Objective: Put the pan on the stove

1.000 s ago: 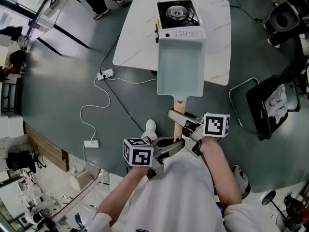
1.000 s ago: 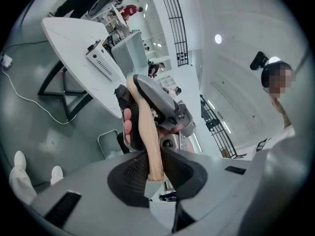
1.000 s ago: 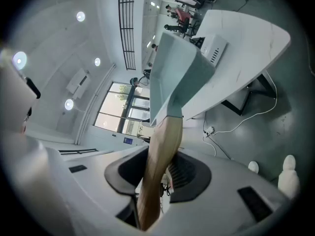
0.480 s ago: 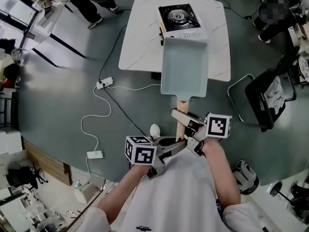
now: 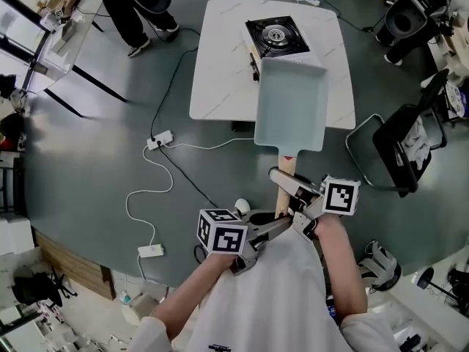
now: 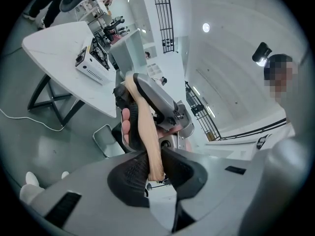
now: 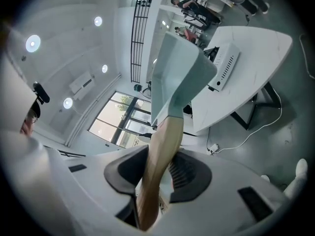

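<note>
The pan [image 5: 291, 105] is being carried in the air on the near side of the stove [image 5: 276, 35], and its far rim overlaps the stove's front edge in the head view. Whether it touches the stove cannot be told. The wooden handle [image 5: 288, 163] is gripped by both tools. The left gripper [image 5: 272, 226] is set narrow and clamped on the handle's butt end, farthest from the stove, with the wood seen pinched between its pads in the left gripper view [image 6: 150, 168]. The right gripper [image 5: 289, 189] is placed higher up the handle, nearer the stove. Its jaws are being eased apart, yet the handle is seen between them and against the pads [image 7: 160, 173]. One pan, one stove and one white table [image 5: 223, 57] under the stove are counted, and two grippers. The stove's control panel is covered by the pan from above, and the lower handle is hidden behind the grippers. A person beyond the stove is cut off by the frame edge.
</note>
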`<act>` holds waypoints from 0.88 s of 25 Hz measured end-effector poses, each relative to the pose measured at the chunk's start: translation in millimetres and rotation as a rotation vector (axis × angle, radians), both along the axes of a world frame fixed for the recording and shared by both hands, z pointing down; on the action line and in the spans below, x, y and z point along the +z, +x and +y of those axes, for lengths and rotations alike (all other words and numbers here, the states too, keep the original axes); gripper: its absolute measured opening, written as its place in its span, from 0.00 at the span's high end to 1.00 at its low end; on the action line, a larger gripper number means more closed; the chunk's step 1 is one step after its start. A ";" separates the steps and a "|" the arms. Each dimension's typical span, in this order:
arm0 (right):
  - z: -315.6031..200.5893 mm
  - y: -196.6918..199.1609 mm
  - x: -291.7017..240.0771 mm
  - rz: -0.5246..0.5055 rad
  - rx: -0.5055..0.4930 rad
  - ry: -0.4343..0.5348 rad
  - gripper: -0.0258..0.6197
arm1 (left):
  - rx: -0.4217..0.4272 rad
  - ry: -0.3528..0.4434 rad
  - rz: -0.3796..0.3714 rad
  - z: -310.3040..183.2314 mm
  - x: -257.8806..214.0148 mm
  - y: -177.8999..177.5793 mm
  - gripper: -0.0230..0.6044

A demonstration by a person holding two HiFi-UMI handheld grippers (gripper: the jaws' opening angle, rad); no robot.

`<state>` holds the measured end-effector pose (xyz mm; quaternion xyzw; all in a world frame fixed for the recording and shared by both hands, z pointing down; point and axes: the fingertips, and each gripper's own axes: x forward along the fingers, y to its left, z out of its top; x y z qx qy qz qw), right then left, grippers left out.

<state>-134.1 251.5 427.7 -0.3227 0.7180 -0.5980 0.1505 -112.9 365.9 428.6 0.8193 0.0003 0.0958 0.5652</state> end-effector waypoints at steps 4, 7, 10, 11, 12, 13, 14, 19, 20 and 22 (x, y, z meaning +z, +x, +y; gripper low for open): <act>-8.9 -7.1 1.5 -0.010 0.040 0.008 0.77 | 0.036 0.011 0.008 -7.9 4.1 -10.1 0.85; -20.1 -13.8 0.5 -0.026 0.060 0.000 0.77 | 0.058 0.012 0.005 -19.1 3.1 -18.7 0.85; -40.7 -24.0 -2.2 -0.026 0.052 0.006 0.77 | 0.054 0.002 0.008 -38.7 0.8 -28.2 0.85; -47.5 -24.6 -2.1 -0.024 0.049 0.007 0.77 | 0.050 -0.001 0.008 -45.3 1.2 -28.3 0.85; -53.8 -22.9 -1.3 -0.024 0.046 0.007 0.77 | 0.048 -0.002 0.006 -51.6 1.9 -26.2 0.85; -59.8 -19.5 0.1 -0.024 0.044 0.006 0.77 | 0.046 -0.003 0.005 -57.7 3.1 -22.5 0.85; -65.9 -14.9 1.8 -0.025 0.042 0.005 0.77 | 0.045 -0.003 0.003 -64.0 4.6 -17.8 0.85; -105.6 10.0 8.4 -0.039 0.030 0.009 0.76 | 0.024 -0.010 0.002 -104.2 10.9 8.3 0.85; -115.6 14.2 8.0 -0.042 0.027 0.009 0.76 | 0.018 -0.012 0.000 -114.5 10.2 12.4 0.85; -138.4 23.2 6.5 -0.043 0.015 0.004 0.76 | 0.007 -0.013 -0.008 -137.8 8.7 21.8 0.85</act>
